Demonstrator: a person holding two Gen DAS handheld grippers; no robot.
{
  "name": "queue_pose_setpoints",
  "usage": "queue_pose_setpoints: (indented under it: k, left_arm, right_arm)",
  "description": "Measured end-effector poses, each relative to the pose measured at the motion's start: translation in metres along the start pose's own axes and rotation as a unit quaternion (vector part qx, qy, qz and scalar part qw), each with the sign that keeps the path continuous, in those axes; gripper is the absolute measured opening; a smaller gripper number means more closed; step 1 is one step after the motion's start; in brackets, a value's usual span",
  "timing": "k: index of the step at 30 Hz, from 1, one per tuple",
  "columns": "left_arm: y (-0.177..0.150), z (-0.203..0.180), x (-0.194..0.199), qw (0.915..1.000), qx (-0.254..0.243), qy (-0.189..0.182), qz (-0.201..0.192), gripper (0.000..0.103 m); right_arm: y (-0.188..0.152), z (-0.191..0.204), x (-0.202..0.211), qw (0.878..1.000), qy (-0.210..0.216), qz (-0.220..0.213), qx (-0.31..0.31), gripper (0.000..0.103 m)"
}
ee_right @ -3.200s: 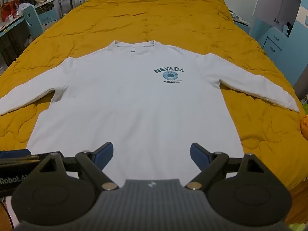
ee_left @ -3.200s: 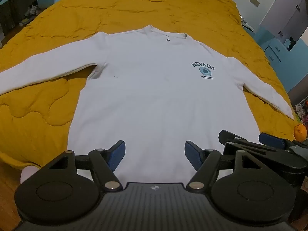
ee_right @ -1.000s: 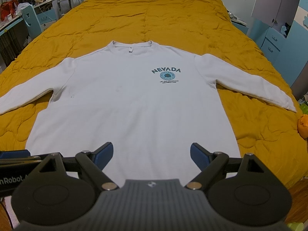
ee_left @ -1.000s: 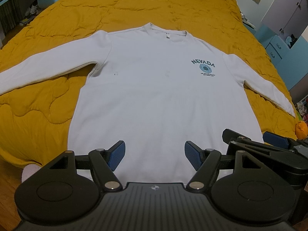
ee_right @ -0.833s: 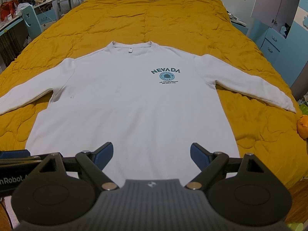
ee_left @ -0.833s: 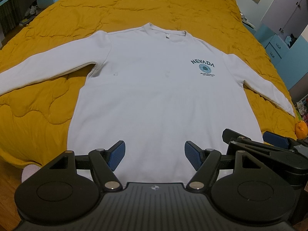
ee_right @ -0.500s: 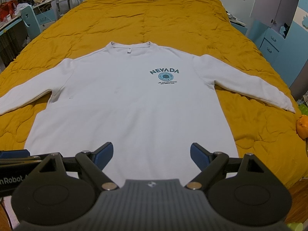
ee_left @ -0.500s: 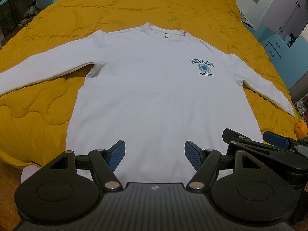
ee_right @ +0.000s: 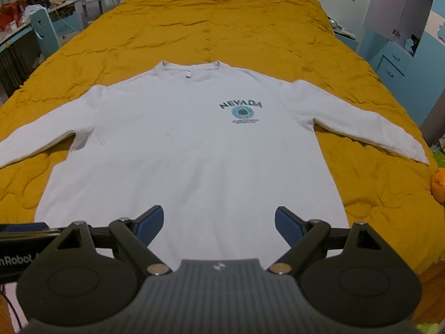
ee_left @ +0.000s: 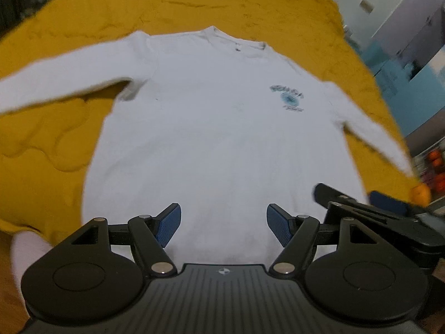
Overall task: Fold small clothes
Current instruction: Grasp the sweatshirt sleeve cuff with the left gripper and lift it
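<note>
My left gripper (ee_left: 224, 226) has just swung, blurring its view, both grippers spread empty near the unfolded sweatshirt's (ee_right: 194, 150) hem, folding evidently beginning.

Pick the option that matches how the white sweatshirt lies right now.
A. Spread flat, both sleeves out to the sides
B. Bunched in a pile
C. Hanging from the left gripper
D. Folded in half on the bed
A: the white sweatshirt lies flat on the yellow quilt, sleeves stretched out, with both grippers open and holding nothing.

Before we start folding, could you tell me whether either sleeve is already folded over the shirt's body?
No, both sleeves of the white shirt lie spread out on the yellow quilt.
</note>
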State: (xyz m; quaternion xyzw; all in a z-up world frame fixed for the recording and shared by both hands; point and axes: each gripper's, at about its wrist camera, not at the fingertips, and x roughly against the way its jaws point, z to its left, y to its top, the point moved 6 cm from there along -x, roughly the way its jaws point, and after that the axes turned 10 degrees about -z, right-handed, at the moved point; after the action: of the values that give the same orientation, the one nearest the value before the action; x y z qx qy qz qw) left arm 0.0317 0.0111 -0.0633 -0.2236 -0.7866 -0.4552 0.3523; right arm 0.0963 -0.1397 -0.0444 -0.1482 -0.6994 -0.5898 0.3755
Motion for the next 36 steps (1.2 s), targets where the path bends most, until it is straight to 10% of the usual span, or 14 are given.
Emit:
queue_pose_setpoints:
  k: [7,14,24,33,36]
  left_arm:
    - [0.017,0.069,0.015,0.9910,0.118,-0.047,-0.042,0.083]
    - [0.031,0.197,0.041,0.9687,0.195,0.068,-0.138,0.086]
    - [0.031,0.343,0.046,0.8922,0.357,0.102,-0.258,0.086]
    - [0.027,0.403,0.046,0.8260,0.430,0.114,-0.346,0.085]
    - [0.023,0.408,0.043,0.8083,0.441,0.097,-0.378,0.071]
  right_arm:
    - [0.028,0.023,0.006,0.995,0.077,-0.066,-0.014,0.083]
    - [0.036,0.054,-0.011,0.993,0.102,-0.055,-0.022,0.083]
    - [0.045,0.114,-0.054,0.977,0.188,-0.095,0.016,0.082]
    - [0.044,0.165,-0.087,0.979,0.193,-0.058,0.040,0.082]
    - [0.038,0.172,-0.092,0.979,0.189,-0.048,0.061,0.082]
